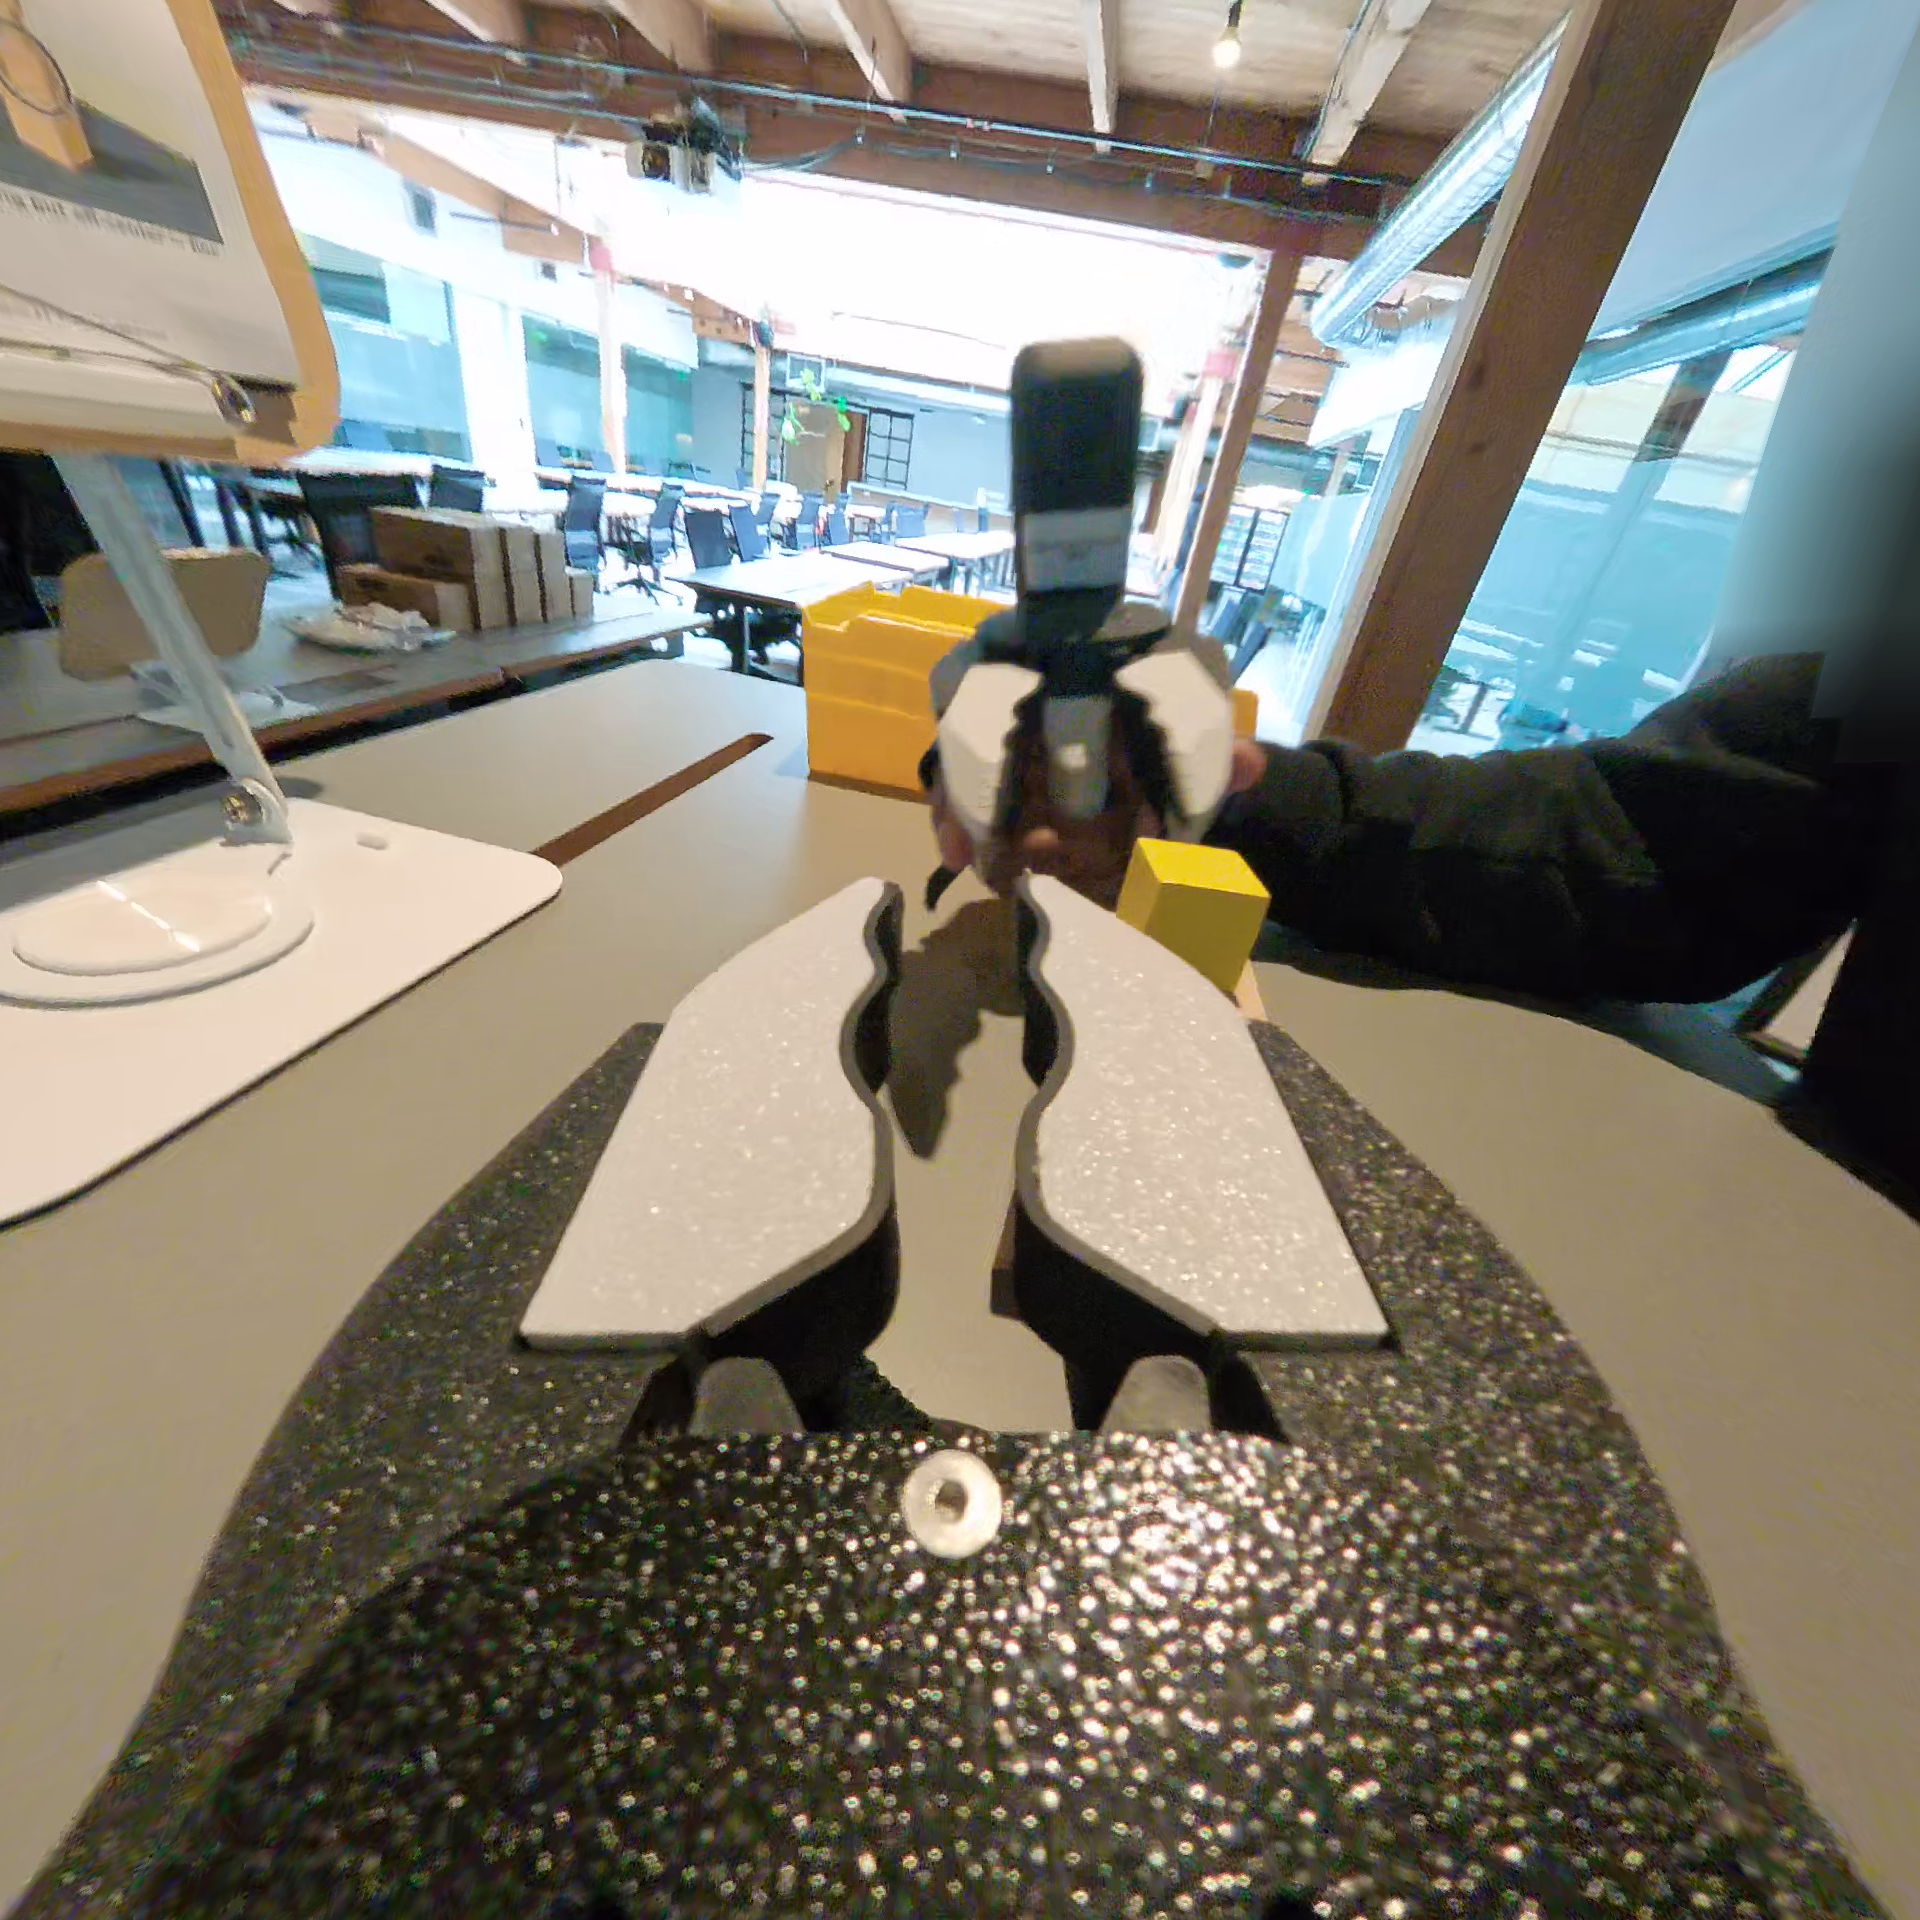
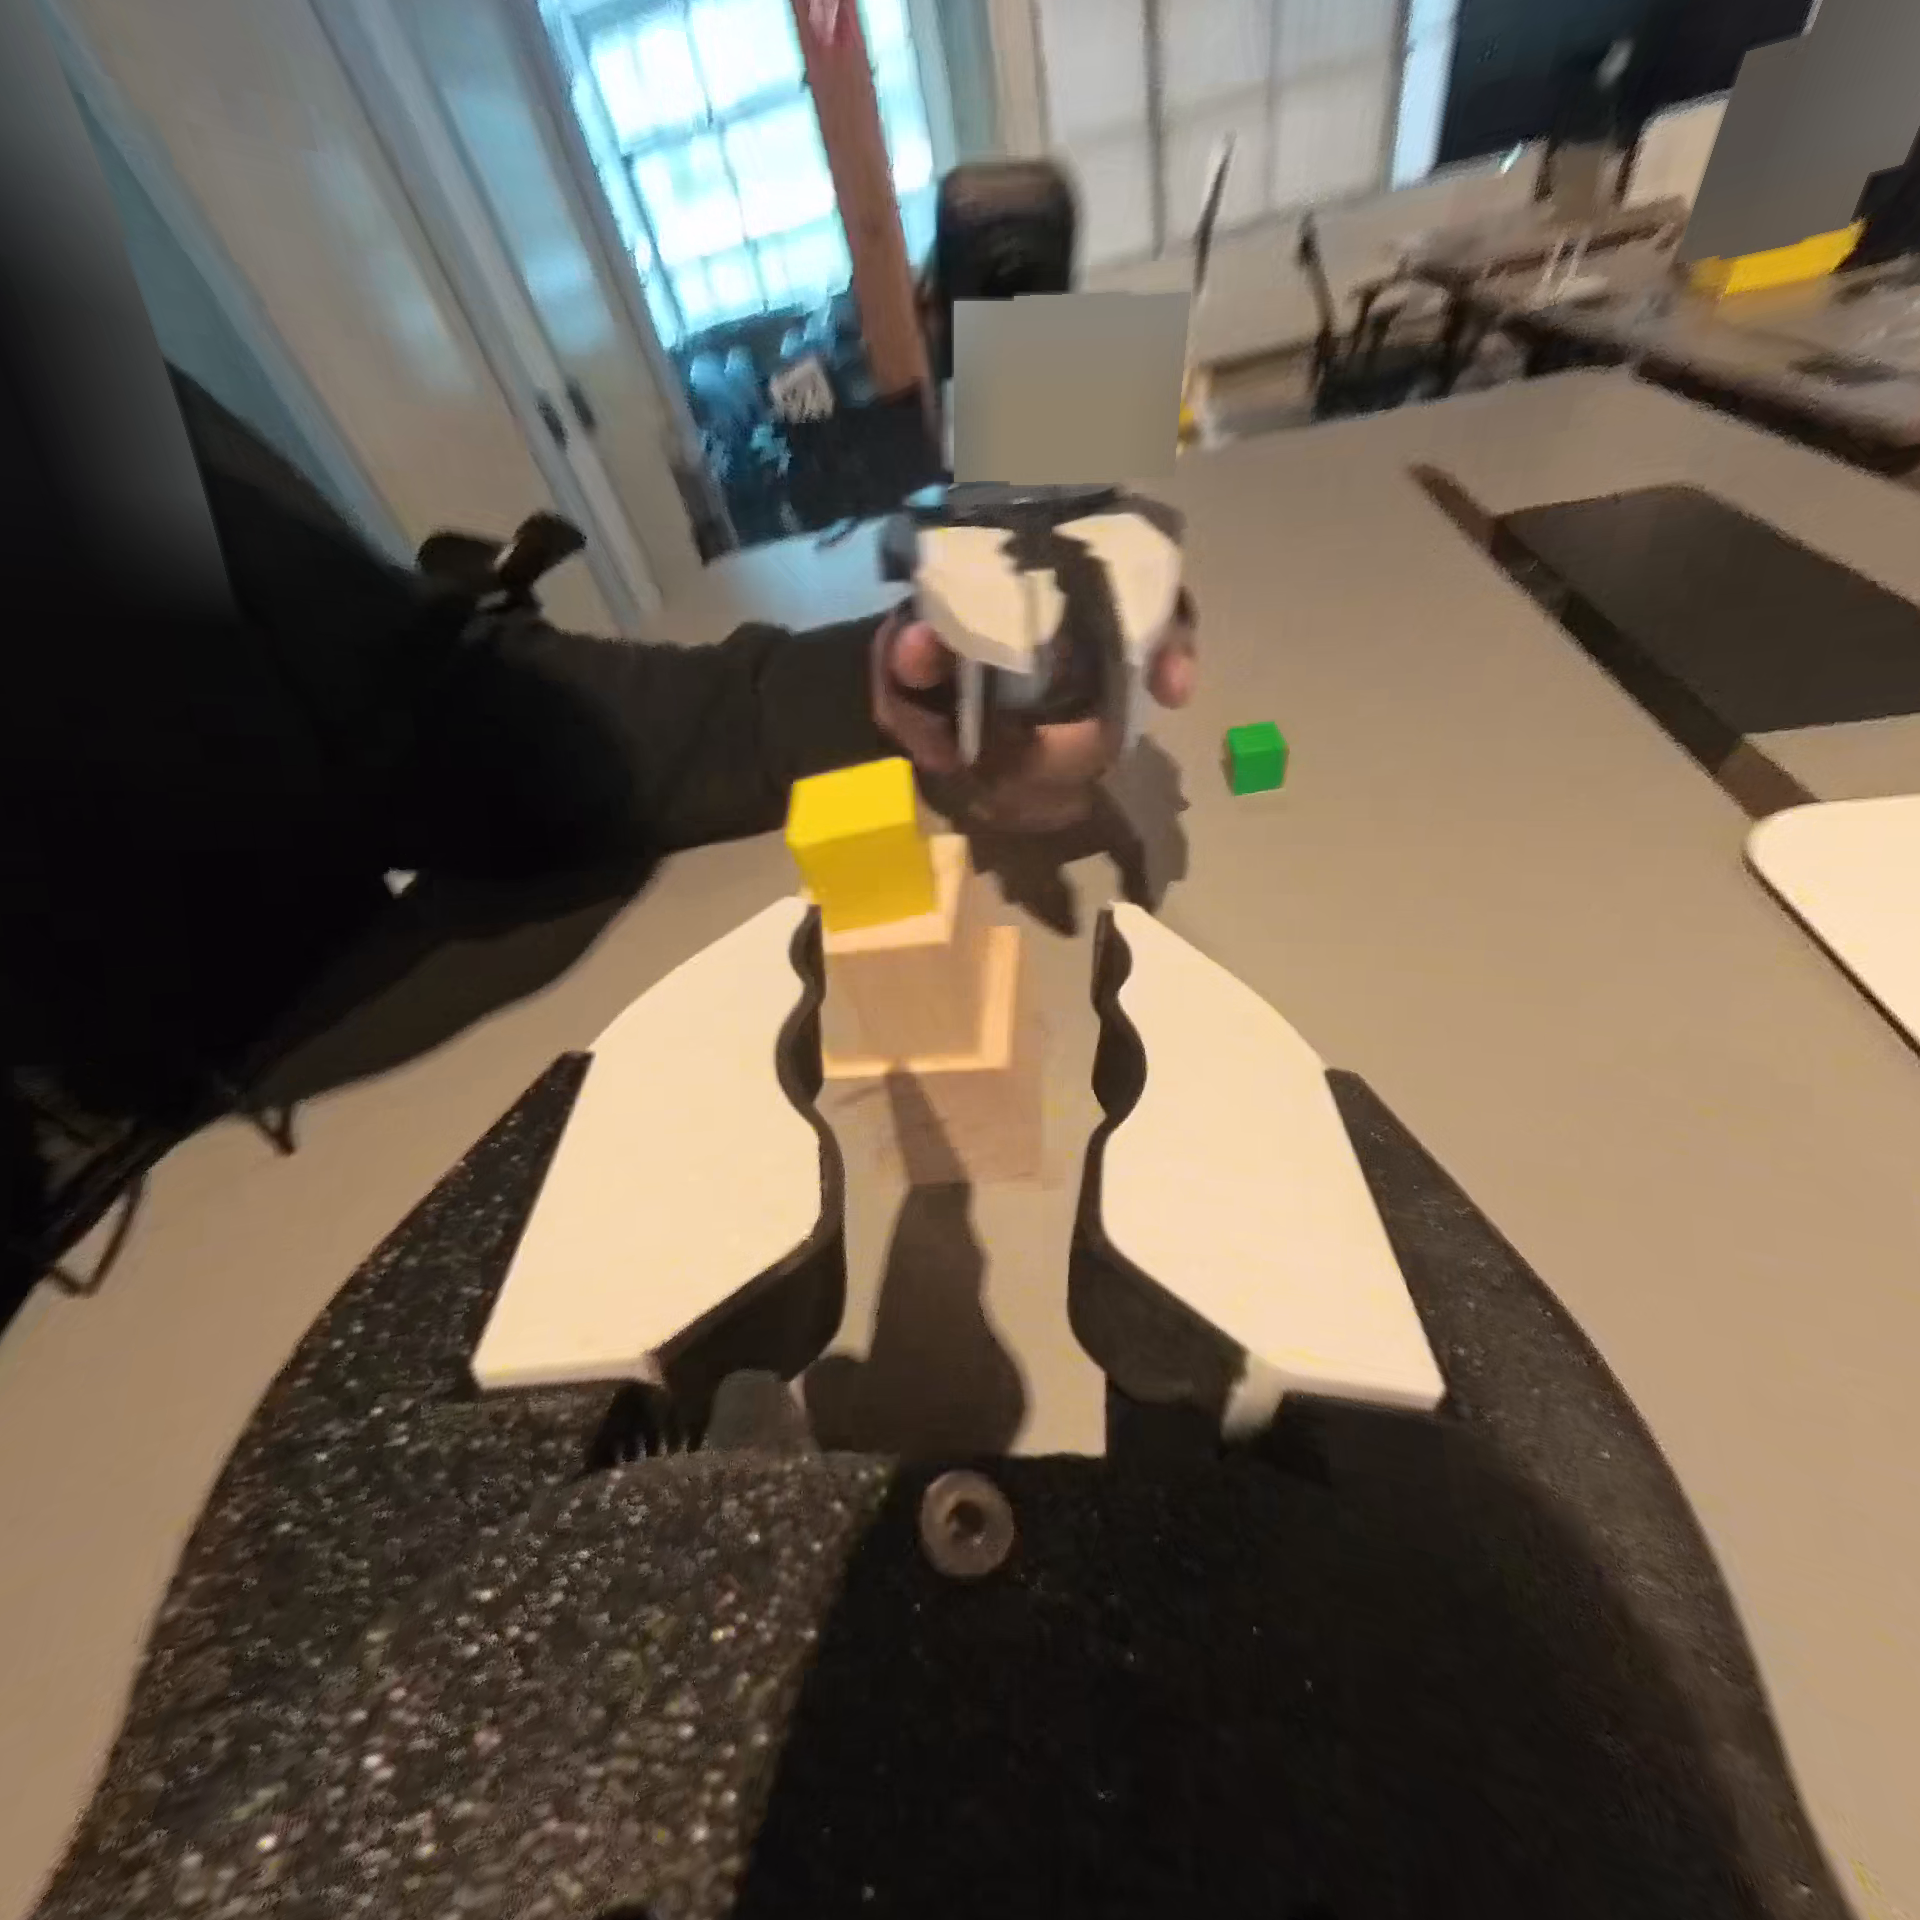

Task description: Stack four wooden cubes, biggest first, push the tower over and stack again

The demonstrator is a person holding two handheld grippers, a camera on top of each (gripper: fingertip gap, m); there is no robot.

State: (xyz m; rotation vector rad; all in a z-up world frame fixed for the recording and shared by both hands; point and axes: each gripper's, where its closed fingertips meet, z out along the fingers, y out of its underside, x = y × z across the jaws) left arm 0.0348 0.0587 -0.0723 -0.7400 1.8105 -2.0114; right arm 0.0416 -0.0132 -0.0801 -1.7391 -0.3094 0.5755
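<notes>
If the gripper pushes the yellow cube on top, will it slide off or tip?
The yellow cube sits off-centre, overhanging the plain wooden cube beneath, so it probably tips off easily. Its painted faces look smooth, so it may slide first.

Two bare, pale wooden cubes (image 2: pixel 914 1023) show grain; the yellow cube (image 2: pixel 857 842) and green cube (image 2: pixel 1255 758) look smoothly painted. The grey tabletop (image 2: pixel 1403 727) is matt.

Three cubes are stacked: a big bare-wood cube (image 2: pixel 961 1127) is set on the worktop, a smaller wood cube (image 2: pixel 914 987) sits on it, and a yellow cube (image 2: pixel 857 842) is perched on top, skewed leftward. A small green cube (image 2: pixel 1255 758) is left well apart.
</notes>
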